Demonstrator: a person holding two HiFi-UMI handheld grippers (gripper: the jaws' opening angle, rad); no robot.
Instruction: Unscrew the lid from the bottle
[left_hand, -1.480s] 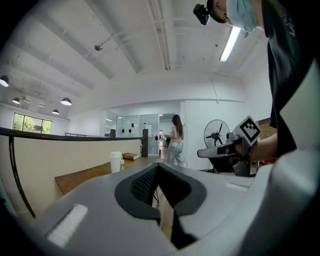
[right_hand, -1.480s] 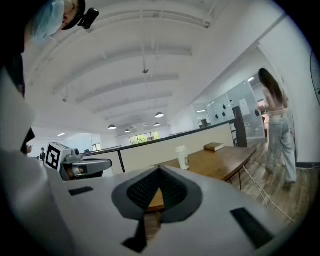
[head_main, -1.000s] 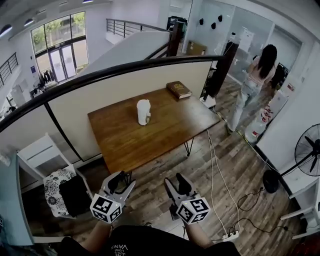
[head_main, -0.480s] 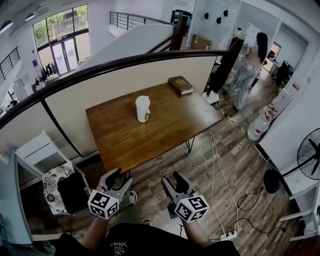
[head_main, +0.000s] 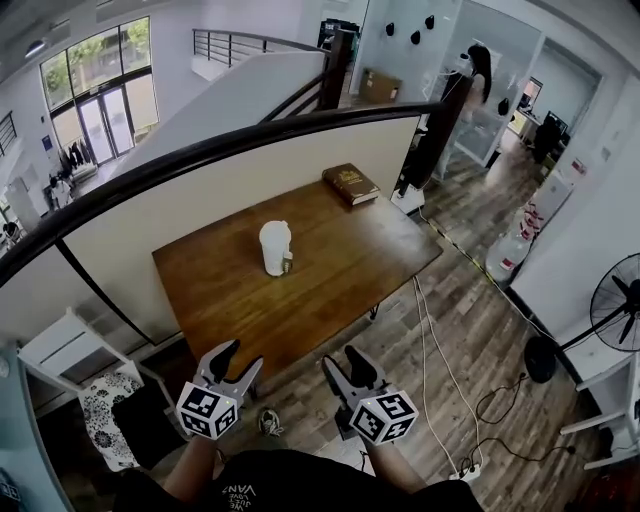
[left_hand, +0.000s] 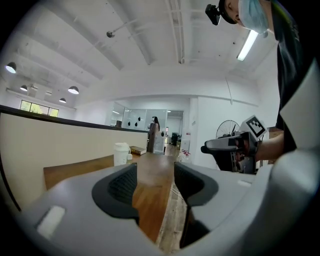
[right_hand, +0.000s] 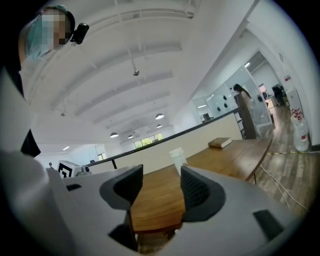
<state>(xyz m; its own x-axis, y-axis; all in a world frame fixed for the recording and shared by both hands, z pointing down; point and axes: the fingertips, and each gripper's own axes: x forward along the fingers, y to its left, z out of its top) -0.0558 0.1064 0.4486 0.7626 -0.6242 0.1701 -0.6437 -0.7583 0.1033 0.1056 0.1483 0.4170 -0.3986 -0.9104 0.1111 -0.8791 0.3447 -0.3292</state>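
1. Standing against a cream partition topped by a dark rail, the wooden worktop (head_main: 330, 290) fills the middle of the head view.
2. Left tool (head_main: 240, 358) hangs at the worktop's near edge, and its jaws are apart with nothing between them.
3. Right tool (head_main: 343, 358) is held level with it and just beside it, with its jaws likewise apart and empty.
4. A brown book (head_main: 351, 183) lies flat near the worktop's far right corner.
5. The white bottle (head_main: 275, 250) stands upright left of the worktop's middle, well apart from both tools and the book.
6. Its lid (head_main: 275, 229) sits on top, not yet unscrewed.
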